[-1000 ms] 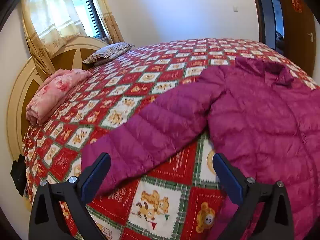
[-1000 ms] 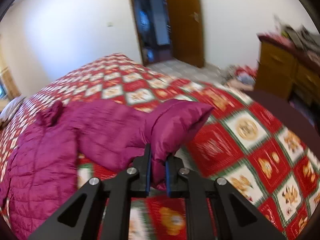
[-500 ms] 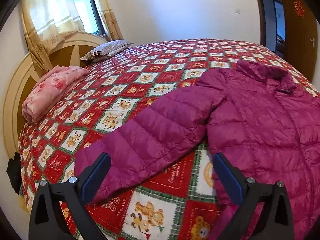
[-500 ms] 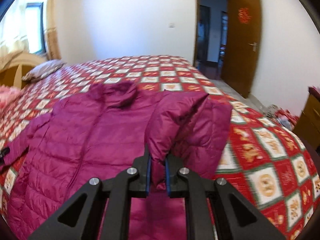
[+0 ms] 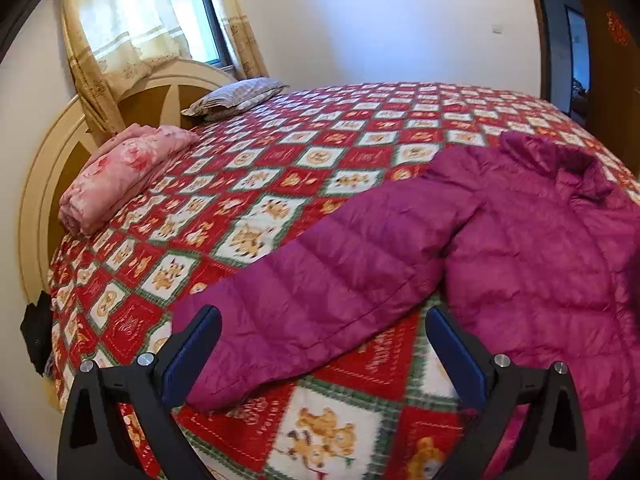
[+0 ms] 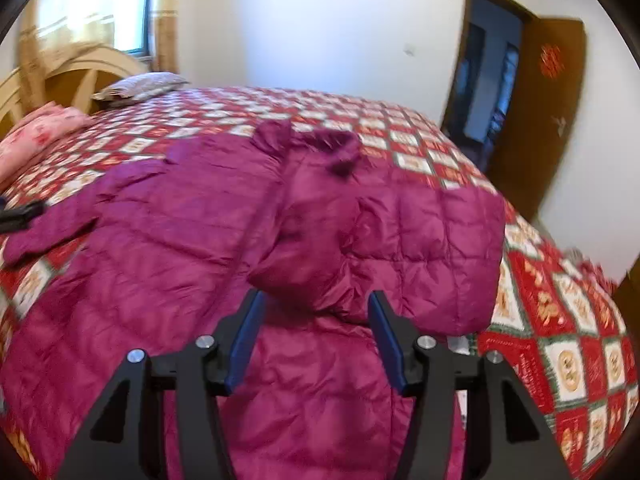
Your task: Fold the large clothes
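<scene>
A magenta puffer jacket lies flat on the bed, collar toward the far side. Its right sleeve is folded over the jacket body, and the cuff end lies just beyond my right gripper, which is open and empty. In the left wrist view the jacket has its left sleeve stretched out across the quilt. My left gripper is open, with the sleeve's cuff end between its spread fingers.
The bed has a red and white teddy-bear quilt. A folded pink blanket and a grey pillow lie near the headboard. A brown door stands open at the right.
My right gripper carried the right sleeve over the jacket body, then opened and let it go. My left gripper moved slightly closer to the left sleeve's cuff and stayed open.
</scene>
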`<state>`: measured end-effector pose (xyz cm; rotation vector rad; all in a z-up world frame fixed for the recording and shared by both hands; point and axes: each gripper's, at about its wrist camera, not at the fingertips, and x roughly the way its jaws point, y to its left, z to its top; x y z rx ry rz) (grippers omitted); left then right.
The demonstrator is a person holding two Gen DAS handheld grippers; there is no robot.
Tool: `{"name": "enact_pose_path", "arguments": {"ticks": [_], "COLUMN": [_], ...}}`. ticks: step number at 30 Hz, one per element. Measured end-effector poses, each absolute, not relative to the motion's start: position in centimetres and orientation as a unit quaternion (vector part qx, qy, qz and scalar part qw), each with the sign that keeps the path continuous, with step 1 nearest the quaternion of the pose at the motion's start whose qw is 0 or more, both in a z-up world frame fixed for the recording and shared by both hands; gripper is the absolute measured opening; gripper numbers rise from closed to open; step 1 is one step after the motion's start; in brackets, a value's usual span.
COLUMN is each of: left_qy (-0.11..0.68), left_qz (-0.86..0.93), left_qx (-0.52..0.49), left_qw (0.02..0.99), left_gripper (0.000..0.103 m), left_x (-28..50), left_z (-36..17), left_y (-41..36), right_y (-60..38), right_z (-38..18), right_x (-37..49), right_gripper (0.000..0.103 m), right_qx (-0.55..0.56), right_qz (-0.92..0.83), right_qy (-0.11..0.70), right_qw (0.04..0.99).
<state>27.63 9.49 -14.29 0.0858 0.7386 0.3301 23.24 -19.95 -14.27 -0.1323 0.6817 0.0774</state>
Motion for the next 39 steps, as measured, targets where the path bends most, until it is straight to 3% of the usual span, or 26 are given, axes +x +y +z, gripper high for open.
{"name": "enact_pose_path", "arguments": {"ticks": [3,7,12,15,26,27,28,29,30,31,34,39], "left_qy": [0.349,0.348,0.347,0.359,0.377,0.379,0.382,0.387,0.400,0.408,0.393,0.368], "left_qz": [0.139,0.097,0.045,0.004,-0.079,-0.079,-0.082,-0.091,-0.108,-0.116,-0.122,-0.107], "left_qx": [0.050,0.057,0.058,0.059,0.105,0.112,0.115,0.115,0.111,0.108,0.106,0.111], "left_qw": [0.925,0.931,0.935,0.932,0.917,0.915,0.913,0.910,0.903,0.899,0.905,0.917], "left_gripper": [0.102,0.102,0.102,0.102,0.102,0.099,0.079,0.067,0.033,0.018,0.010,0.008], "left_x": [27.5,28.7,30.7,31.9,34.8,35.0,35.3,35.5,35.7,35.8,35.0,33.9], "left_z": [-13.4,-12.4,-12.2,-12.8,-16.6,-17.1,-17.6,-18.0,-18.6,-18.9,-18.3,-15.9], "left_y": [7.4,3.2,-2.8,-7.1,-19.2,-19.7,-20.1,-20.4,-20.5,-20.5,-20.2,-17.1], "right_y": [-20.9,-24.3,-28.6,-29.8,-32.9,-33.1,-33.2,-33.3,-33.4,-33.6,-34.3,-35.5], "right_z": [-13.5,-13.4,-14.0,-14.3,-16.4,-16.6,-16.8,-17.0,-17.2,-17.5,-17.9,-17.6], "right_x": [22.3,23.3,24.4,24.1,23.7,23.6,23.6,23.5,23.5,23.6,23.7,23.7], "right_gripper": [0.057,0.074,0.074,0.081,0.082,0.082,0.082,0.082,0.082,0.082,0.082,0.082], "right_qx": [-0.049,-0.034,-0.007,-0.009,0.003,0.006,0.009,0.011,0.012,0.013,0.018,0.031], "right_qz": [0.043,-0.019,-0.071,-0.083,-0.106,-0.106,-0.105,-0.104,-0.104,-0.105,-0.107,-0.113], "right_qy": [0.324,0.323,0.335,0.336,0.345,0.345,0.346,0.347,0.349,0.352,0.359,0.358], "right_qw": [0.944,0.946,0.939,0.938,0.933,0.933,0.932,0.932,0.931,0.930,0.927,0.926]}}
